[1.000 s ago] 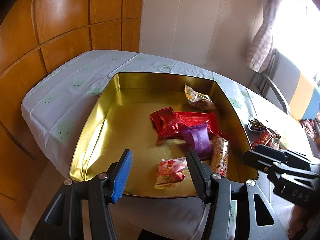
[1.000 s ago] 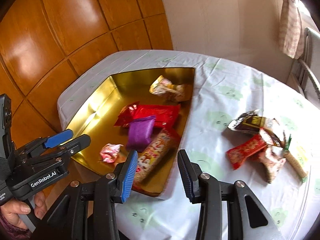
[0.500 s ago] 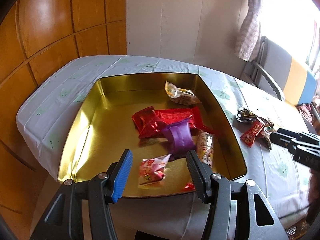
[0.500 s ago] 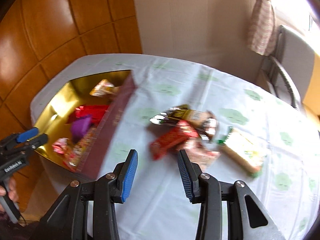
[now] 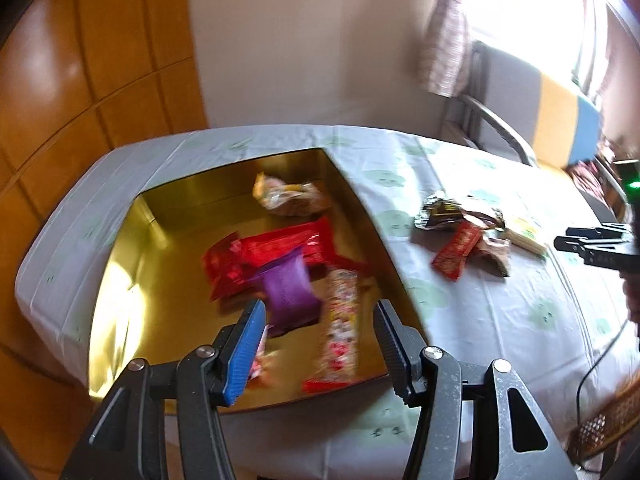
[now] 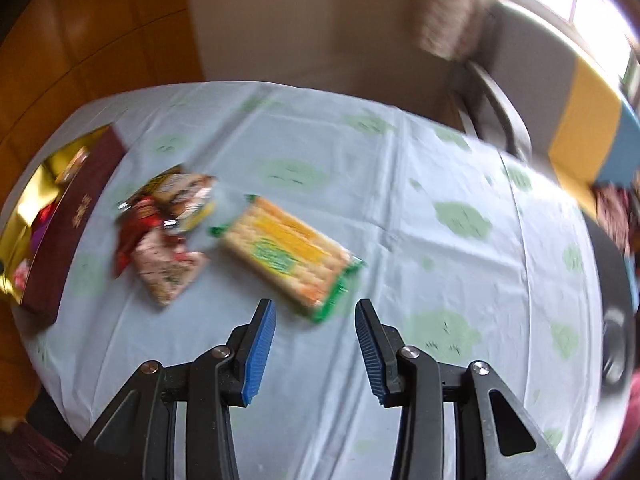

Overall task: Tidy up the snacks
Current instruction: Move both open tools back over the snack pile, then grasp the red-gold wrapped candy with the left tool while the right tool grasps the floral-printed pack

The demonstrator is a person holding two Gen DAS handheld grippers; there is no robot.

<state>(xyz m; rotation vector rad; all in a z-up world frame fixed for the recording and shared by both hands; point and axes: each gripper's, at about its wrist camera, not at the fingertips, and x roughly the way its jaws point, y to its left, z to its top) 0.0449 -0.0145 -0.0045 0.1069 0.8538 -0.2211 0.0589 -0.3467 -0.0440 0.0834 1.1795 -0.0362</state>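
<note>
The right gripper (image 6: 315, 340) hangs released and empty over the worktop (image 6: 440, 184), just short of a yellow-green cracker pack (image 6: 288, 248). A heap of snack packets (image 6: 168, 224) lies beside it, near the gold tin (image 5: 160, 264). The left gripper (image 5: 320, 344), also released, hovers above the tin's purple packet (image 5: 288, 292).

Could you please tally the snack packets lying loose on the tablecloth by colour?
Red packet: 1
Dark, silver-edged wrapper: 1
Pale pinkish packet: 1
Yellow-and-green cracker pack: 1
Total: 4
</note>
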